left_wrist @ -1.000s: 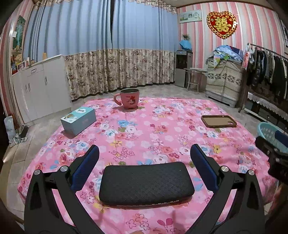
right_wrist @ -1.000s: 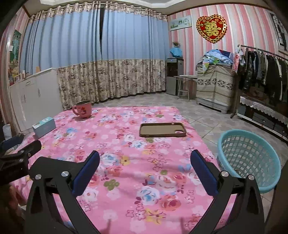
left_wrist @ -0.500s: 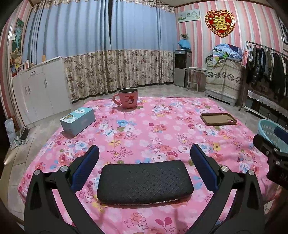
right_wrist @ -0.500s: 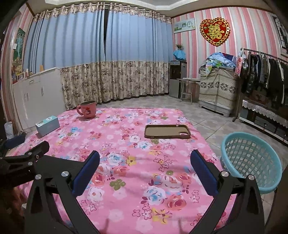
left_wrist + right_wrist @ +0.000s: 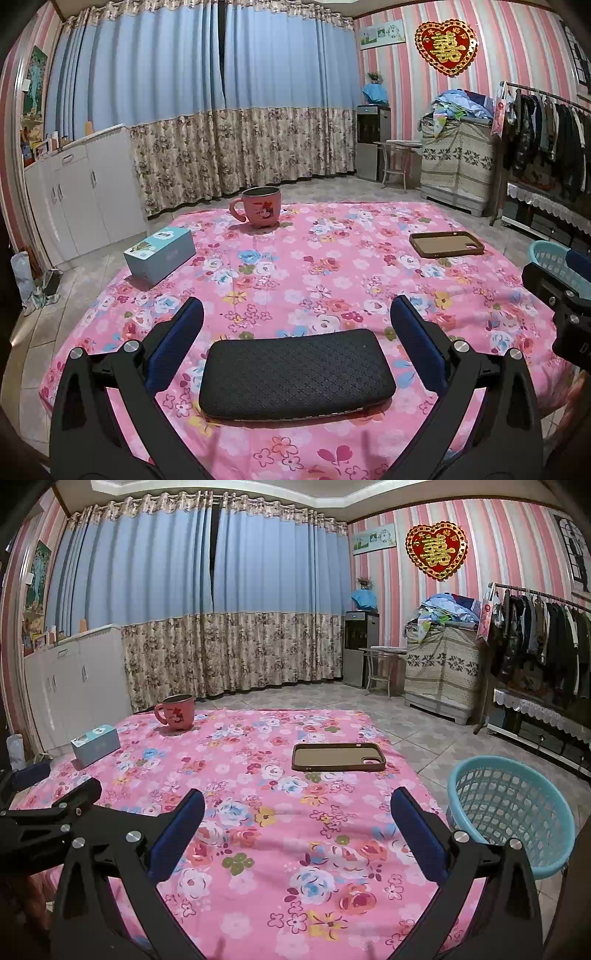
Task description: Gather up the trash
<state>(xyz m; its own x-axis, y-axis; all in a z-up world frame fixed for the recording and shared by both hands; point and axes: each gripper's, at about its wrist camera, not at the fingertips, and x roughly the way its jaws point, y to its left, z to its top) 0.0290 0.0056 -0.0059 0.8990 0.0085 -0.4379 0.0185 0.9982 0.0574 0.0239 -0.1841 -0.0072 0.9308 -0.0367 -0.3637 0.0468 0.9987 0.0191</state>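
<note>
A black quilted case (image 5: 297,373) lies on the pink floral tablecloth (image 5: 314,266) at the near edge, between the open fingers of my left gripper (image 5: 295,314), which hovers just above and behind it. My right gripper (image 5: 297,808) is open and empty over the tablecloth (image 5: 258,812). A brown phone case (image 5: 338,757) lies ahead of it, also seen in the left wrist view (image 5: 446,243). A teal mesh basket (image 5: 511,808) stands on the floor right of the table.
A pink mug (image 5: 260,211) stands at the table's far side and a light blue box (image 5: 159,254) at its left edge; both show in the right wrist view, mug (image 5: 177,712), box (image 5: 95,745). White cabinets (image 5: 81,192) and a clothes rack (image 5: 543,635) line the walls.
Both cameras have tilted slightly, so the table sits lower in view. The grippers stay open and no object has moved.
</note>
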